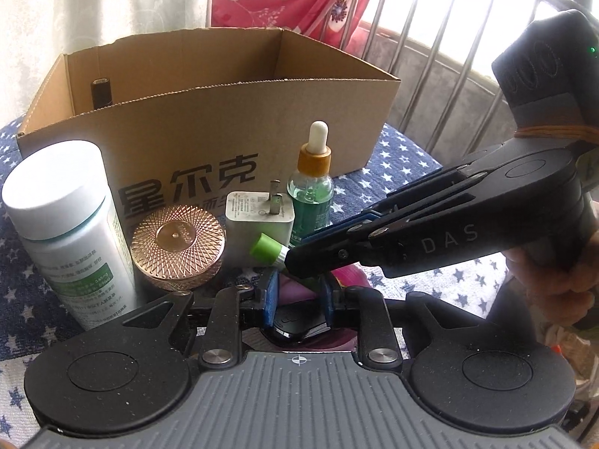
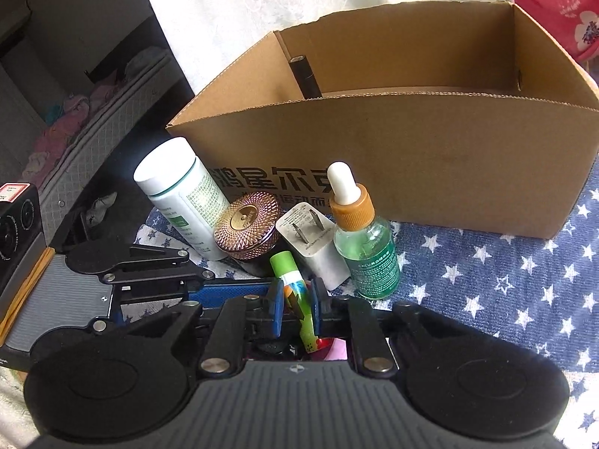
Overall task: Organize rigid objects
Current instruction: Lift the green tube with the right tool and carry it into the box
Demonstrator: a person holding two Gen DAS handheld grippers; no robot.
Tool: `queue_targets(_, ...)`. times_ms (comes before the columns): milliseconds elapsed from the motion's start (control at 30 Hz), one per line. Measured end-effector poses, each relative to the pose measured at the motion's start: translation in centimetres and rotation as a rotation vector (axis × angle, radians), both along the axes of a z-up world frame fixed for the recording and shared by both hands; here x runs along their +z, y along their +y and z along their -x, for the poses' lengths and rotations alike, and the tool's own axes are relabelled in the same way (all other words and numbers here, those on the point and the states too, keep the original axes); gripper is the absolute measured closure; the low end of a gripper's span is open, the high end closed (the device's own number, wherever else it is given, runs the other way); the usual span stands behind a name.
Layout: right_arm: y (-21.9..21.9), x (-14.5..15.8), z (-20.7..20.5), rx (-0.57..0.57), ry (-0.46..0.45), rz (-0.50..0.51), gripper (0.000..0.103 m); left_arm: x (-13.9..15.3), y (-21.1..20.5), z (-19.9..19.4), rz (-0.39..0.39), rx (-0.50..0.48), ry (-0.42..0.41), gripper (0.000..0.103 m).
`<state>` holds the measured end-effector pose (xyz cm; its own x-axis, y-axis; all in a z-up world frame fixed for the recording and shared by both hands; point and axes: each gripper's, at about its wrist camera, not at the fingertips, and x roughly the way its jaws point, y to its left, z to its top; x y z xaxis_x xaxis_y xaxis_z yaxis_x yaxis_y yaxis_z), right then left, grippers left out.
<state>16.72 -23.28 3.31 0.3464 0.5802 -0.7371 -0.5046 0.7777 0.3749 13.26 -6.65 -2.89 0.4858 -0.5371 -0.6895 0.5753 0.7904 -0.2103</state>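
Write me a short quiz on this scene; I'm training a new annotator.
1. What stands between the jar and the dropper bottle?
2. The right gripper is shut on: A jar, B lip balm, C dropper bottle?
3. True or false: the box is empty.
Key: 1 plug. 2 B. 3 false, a dark tube is inside.
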Motion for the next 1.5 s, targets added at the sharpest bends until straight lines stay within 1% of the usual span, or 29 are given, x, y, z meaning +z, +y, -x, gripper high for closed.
queue_targets(67, -0.3, 0.2, 0.2, -0.003, -0.001, -0.015, 0.094, -0.1, 0.1, -0.2, 0.011, 0.002, 0.018, 0.078)
queue_targets(133, -0.6, 0.3, 0.2, -0.001, 0.018, -0.046, 0.1, 0.0, 0.2, -0.2, 0.017, 0.003, 0.021, 0.078)
queue_targets(167, -0.7, 0.4, 0.3, 0.001, 0.029, -0.059, 0.1, 0.0, 0.2, -0.2, 0.02, 0.004, 0.023, 0.078)
queue_targets(267, -0.4, 0.1, 0.3, 0.015, 0.057, -0.077, 0.1, -0.1, 0.1, -0.5, 0.044, -0.002, 0.073, 0.078)
queue_targets(333, -0.4, 0.1, 0.2, 0.009, 0.069, -0.083, 0.1, -0.2, 0.0, -0.6, 0.03, 0.016, 0.081, 0.078)
queue_targets(367, -0.4, 0.2, 0.2, 0.007, 0.055, -0.078, 0.099, -0.1, 0.0, -0.6, 0.027, 0.018, 0.077, 0.078)
queue_targets(500, 0.0, 1.1, 0.5, -0.008, -0.025, -0.034, 0.097, 0.1, 0.1, -0.5, 0.024, 0.026, 0.066, 0.078)
queue_targets(567, 0.4, 1.2, 0.4, 0.0, -0.046, -0.01, 0.096, 0.1, 0.2, -0.5, 0.024, 0.029, 0.063, 0.078)
queue_targets(700, 1.4, 1.0, 0.0, 0.022, -0.047, 0.024, 0.095, 0.0, 0.1, -0.6, 0.032, 0.028, 0.062, 0.078)
queue_targets(833, 1.9, 0.9, -0.4, 0.043, -0.039, 0.045, 0.086, -0.2, 0.3, -0.7, 0.047, 0.022, 0.058, 0.078)
queue_targets(933, 1.9, 0.8, -0.8, 0.049, -0.019, 0.045, 0.083, -0.4, 0.4, -0.7, 0.055, 0.016, 0.053, 0.078)
queue_targets(1067, 1.5, 0.4, -1.5, 0.039, 0.028, 0.014, 0.082, -0.5, 0.5, -0.7, 0.063, 0.012, 0.047, 0.078)
queue_targets(1133, 1.3, 0.3, -1.5, 0.039, 0.032, 0.007, 0.082, -0.4, 0.5, -0.6, 0.061, 0.009, 0.04, 0.078)
queue_targets(1300, 1.6, 0.7, -0.6, 0.046, -0.01, 0.027, 0.082, -0.1, 0.1, -0.1, 0.033, 0.003, -0.002, 0.078)
queue_targets(1500, 1.1, 1.7, 0.4, 0.037, -0.037, 0.011, 0.083, 0.4, -0.4, 1.1, 0.016, 0.011, -0.063, 0.08)
